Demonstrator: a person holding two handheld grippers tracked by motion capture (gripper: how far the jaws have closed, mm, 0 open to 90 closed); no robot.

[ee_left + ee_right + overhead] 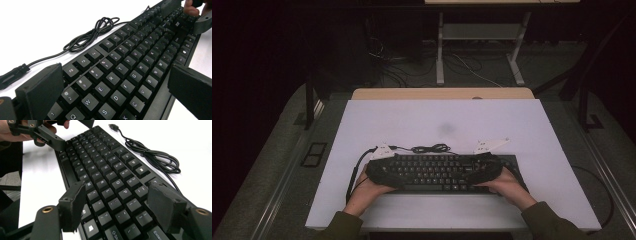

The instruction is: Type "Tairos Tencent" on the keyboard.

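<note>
A black keyboard point(437, 172) lies flat on the white table point(437, 120), near its front edge. Its black cable point(429, 148) is coiled just behind it. My left gripper point(384, 167) is over the keyboard's left end and my right gripper point(487, 167) over its right end. In the left gripper view the keyboard point(125, 67) runs between the wide-apart jaws of the left gripper point(115, 72), one jaw at each long edge. In the right gripper view the right gripper point(117, 191) straddles the keyboard point(107, 175) the same way. Both grippers are open.
The coiled cable point(92, 35) point(152, 155) ends in a loose plug on the table. White table surface extends behind and to both sides of the keyboard. Beyond the table's back edge, desk legs point(440, 50) and wires stand on a dark floor.
</note>
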